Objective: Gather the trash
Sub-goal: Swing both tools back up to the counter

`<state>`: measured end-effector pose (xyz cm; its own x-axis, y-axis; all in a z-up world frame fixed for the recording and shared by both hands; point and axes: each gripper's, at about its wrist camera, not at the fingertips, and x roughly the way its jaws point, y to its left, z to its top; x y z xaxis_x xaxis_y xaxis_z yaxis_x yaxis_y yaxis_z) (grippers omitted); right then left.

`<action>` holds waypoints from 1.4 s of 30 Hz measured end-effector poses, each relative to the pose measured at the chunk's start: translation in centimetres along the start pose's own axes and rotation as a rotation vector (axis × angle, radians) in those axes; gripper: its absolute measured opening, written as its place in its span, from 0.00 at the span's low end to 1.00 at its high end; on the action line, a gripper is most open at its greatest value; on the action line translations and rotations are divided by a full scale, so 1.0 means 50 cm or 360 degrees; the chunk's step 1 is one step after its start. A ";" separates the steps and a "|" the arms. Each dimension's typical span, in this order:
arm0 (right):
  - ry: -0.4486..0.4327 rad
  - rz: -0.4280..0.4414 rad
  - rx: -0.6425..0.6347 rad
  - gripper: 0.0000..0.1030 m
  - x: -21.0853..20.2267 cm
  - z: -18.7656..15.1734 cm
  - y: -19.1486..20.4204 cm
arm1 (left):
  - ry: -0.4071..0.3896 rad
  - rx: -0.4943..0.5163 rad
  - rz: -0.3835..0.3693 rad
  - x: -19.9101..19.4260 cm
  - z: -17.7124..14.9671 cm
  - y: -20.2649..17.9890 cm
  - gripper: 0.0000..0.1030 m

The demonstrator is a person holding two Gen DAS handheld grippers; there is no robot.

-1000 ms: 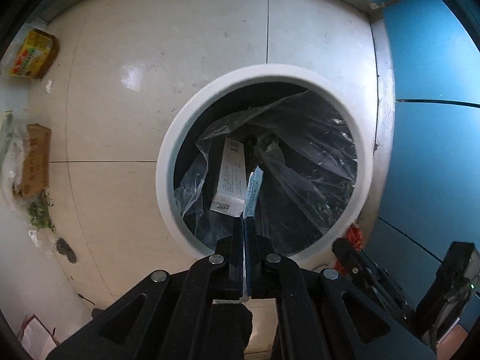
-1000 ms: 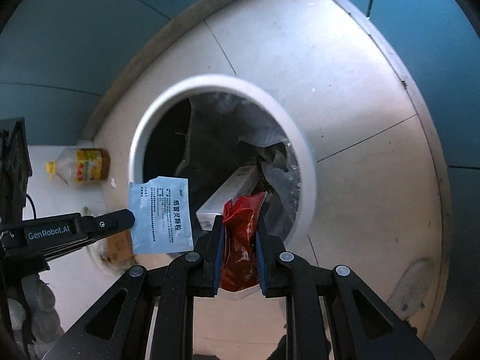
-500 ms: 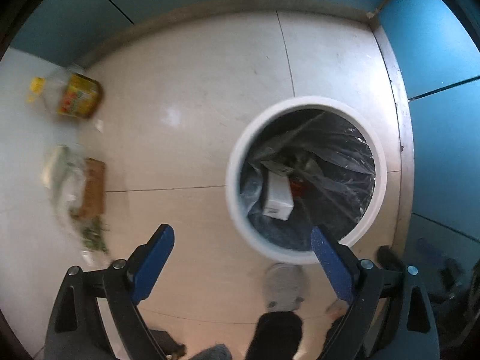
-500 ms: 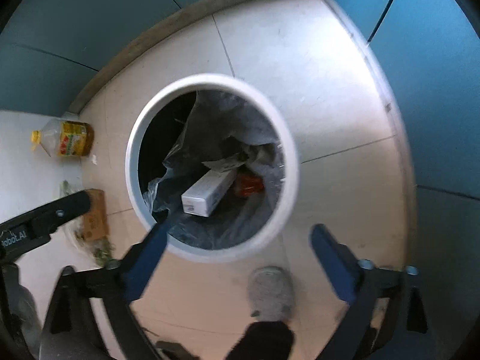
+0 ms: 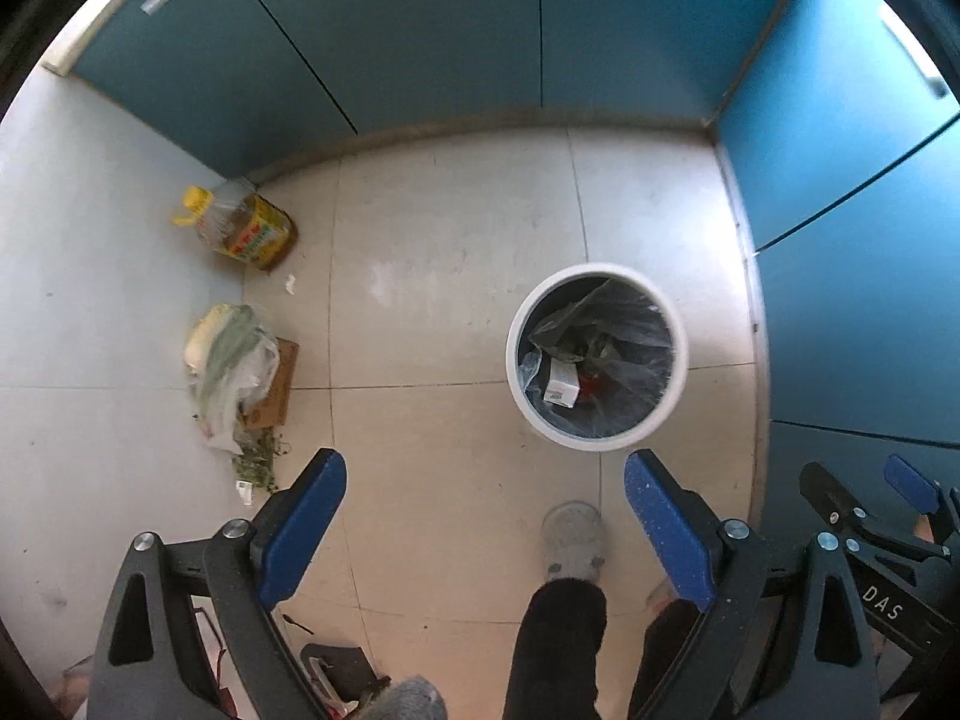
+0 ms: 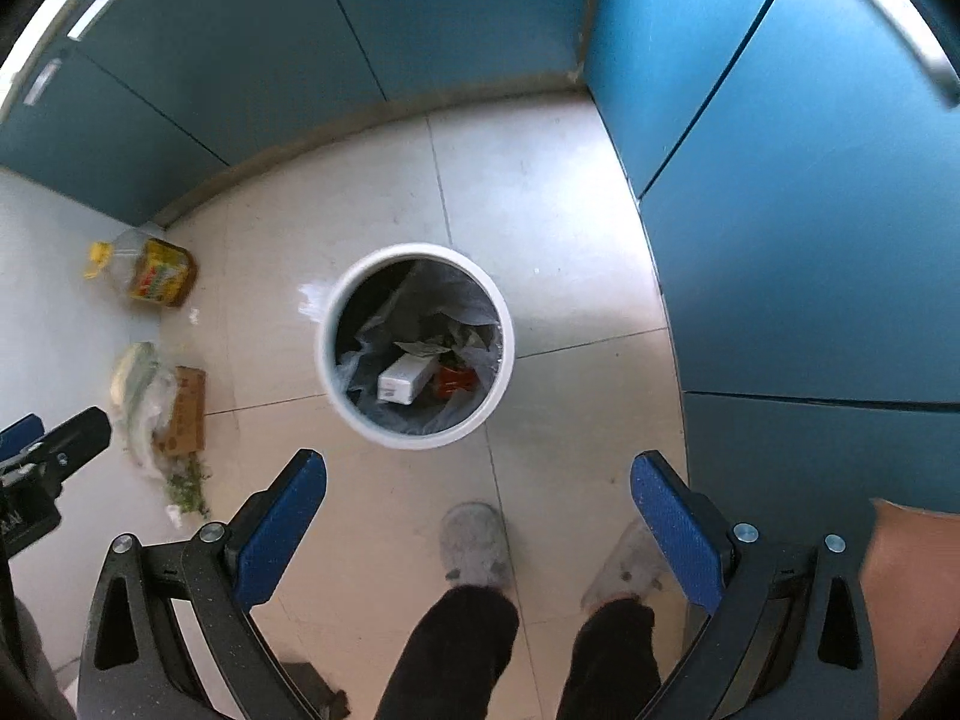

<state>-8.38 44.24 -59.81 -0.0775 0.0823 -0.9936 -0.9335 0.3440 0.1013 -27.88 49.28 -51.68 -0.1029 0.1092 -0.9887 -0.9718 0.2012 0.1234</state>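
Note:
A white round trash bin [image 5: 521, 384] with a clear liner stands on the tiled floor; it also shows in the right wrist view [image 6: 327, 372]. Inside lie a white box [image 6: 407, 379], a red wrapper [image 6: 456, 380] and crumpled paper. My left gripper [image 5: 485, 510] is open and empty, held high above the floor short of the bin. My right gripper [image 6: 478, 510] is open and empty, also high above the bin. The right gripper's tip shows at the right of the left wrist view [image 5: 870, 498].
An oil bottle [image 5: 243, 231] stands by the left wall. A plastic bag of greens [image 5: 225, 360] lies on a cardboard piece [image 5: 279, 387]. Blue cabinets [image 5: 480, 30] close the back and right. The person's legs and slippers [image 6: 474, 540] are below the grippers.
Both grippers opened and dropped a blue-white sachet and a red wrapper into the bin, then rose well above it. The bin now looks much smaller.

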 end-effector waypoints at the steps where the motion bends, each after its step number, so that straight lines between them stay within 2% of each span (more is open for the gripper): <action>1: -0.0011 0.0007 -0.0005 0.99 -0.033 -0.006 0.004 | -0.0014 -0.0003 -0.0003 -0.028 -0.006 0.002 0.92; 4: -0.0065 0.0030 -0.0012 0.99 -0.156 -0.029 0.007 | -0.0042 -0.0028 -0.0015 -0.117 -0.030 0.017 0.92; 9: -0.0124 0.0063 -0.0016 0.99 -0.316 -0.069 0.005 | -0.0099 -0.0042 -0.0058 -0.260 -0.086 0.021 0.92; 14: -0.0222 0.0122 -0.0042 0.99 -0.482 -0.121 -0.006 | -0.0160 -0.0038 -0.0056 -0.372 -0.138 0.009 0.92; 21: -0.0331 0.0197 -0.0063 0.99 -0.635 -0.167 -0.047 | -0.0263 -0.0053 -0.0054 -0.495 -0.180 -0.022 0.92; 26: -0.0405 0.0331 0.0038 0.99 -0.720 -0.179 -0.139 | -0.0412 -0.0072 -0.0054 -0.576 -0.178 -0.069 0.92; 27: -0.0425 0.0357 0.0073 0.99 -0.734 -0.180 -0.165 | -0.0437 -0.0058 -0.0064 -0.587 -0.174 -0.084 0.99; 28: -0.0442 0.0375 0.0109 0.99 -0.744 -0.182 -0.189 | -0.0456 -0.0042 -0.0071 -0.599 -0.166 -0.102 1.00; 31: -0.0512 0.0393 0.0278 0.99 -0.782 -0.185 -0.312 | -0.0530 0.0062 -0.0085 -0.643 -0.135 -0.194 1.00; 34: -0.0567 0.0362 0.0449 1.00 -0.805 -0.204 -0.432 | -0.0572 0.0214 -0.0134 -0.674 -0.111 -0.321 1.00; 38: -0.0620 0.0253 0.0759 1.00 -0.817 -0.255 -0.647 | -0.0480 0.0426 -0.0324 -0.672 -0.108 -0.540 1.00; 41: -0.0609 0.0150 0.1046 1.00 -0.805 -0.324 -0.831 | -0.0301 0.0617 -0.0517 -0.646 -0.134 -0.739 1.00; 42: -0.0599 0.0122 0.1117 1.00 -0.802 -0.346 -0.880 | -0.0248 0.0660 -0.0556 -0.635 -0.143 -0.785 1.00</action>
<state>29.74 9.64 -25.28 0.1075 0.3967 -0.9116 -0.4822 0.8227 0.3011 12.00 30.93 -25.74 0.2732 0.1036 -0.9564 -0.7745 0.6133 -0.1548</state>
